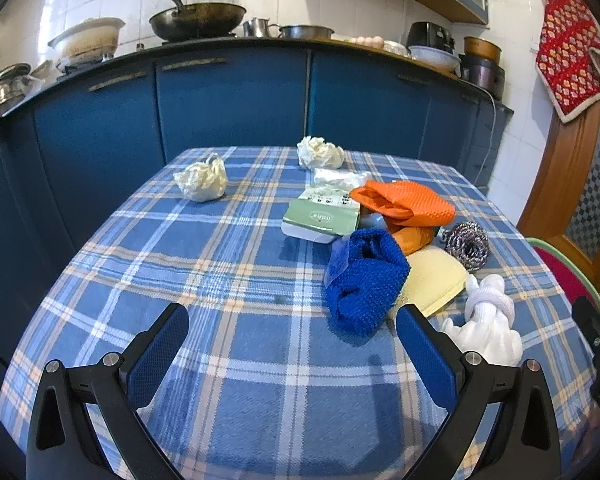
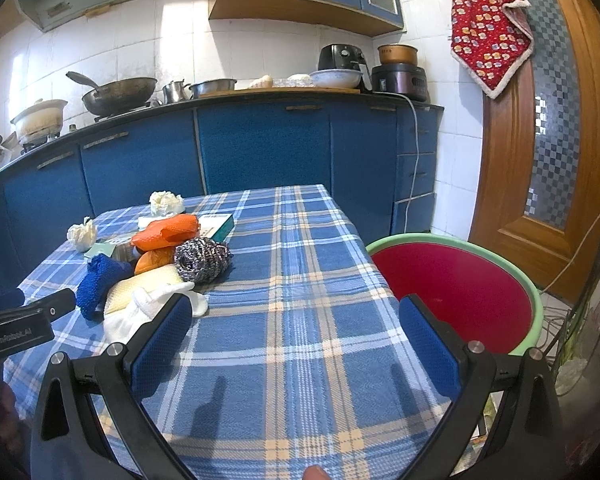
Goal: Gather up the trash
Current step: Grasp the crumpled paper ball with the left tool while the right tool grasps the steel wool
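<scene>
Two crumpled white paper balls lie at the far side of the plaid table: one at the left, one further back. A flat white wrapper lies beside a green packet. My left gripper is open and empty above the near table, well short of the paper balls. My right gripper is open and empty over the table's right part. A red basin with a green rim stands just beyond the table's right edge.
A pile of cleaning things sits mid-table: orange cloth, blue knitted cloth, yellow sponge, steel scourer, white knotted cloth, a teal box. Blue kitchen cabinets stand behind the table.
</scene>
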Available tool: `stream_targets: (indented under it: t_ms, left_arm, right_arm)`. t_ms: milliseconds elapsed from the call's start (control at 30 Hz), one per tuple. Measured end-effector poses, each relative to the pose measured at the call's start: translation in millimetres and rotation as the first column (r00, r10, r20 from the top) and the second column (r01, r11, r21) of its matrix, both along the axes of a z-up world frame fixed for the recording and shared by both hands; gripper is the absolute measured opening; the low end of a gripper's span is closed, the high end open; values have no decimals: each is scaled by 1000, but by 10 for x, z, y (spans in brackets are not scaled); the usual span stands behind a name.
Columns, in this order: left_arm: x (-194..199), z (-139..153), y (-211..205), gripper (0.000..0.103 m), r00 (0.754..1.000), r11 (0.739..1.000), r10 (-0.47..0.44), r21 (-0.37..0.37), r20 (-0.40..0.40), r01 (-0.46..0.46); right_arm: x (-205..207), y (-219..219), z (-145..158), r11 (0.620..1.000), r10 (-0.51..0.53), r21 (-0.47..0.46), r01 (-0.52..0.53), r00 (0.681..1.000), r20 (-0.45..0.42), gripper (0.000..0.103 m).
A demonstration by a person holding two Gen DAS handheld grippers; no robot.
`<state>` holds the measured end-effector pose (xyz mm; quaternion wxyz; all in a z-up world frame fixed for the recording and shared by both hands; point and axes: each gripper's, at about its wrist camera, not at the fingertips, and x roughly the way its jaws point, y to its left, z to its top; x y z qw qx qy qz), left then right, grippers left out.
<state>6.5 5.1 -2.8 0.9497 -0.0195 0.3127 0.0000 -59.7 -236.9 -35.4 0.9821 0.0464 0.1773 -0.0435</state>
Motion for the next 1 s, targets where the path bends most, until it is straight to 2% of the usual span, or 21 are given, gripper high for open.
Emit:
stream_targets:
  t_ms: [267,567,833,1000]
  left_arm:
    - [97,198,126,103,1000,1000,-3,26,-16,3]
    - [399,529,386,103,1000,996,22,83,-3,-22]
    - [860,519,600,103,996,997,28,69,-84,-22]
    - [1201,428,780,103,988,999,26,34,-155,-21]
  right_arm:
    - [145,12,265,998,57,17,-56,998,-31,102]
    - [503,77,428,991,131,61,-123,982,-138,102]
    - [874,129,357,984,166,110,-142,952,-257,102]
    - [1068,195,299,984,176,96,-153,931,-320,102]
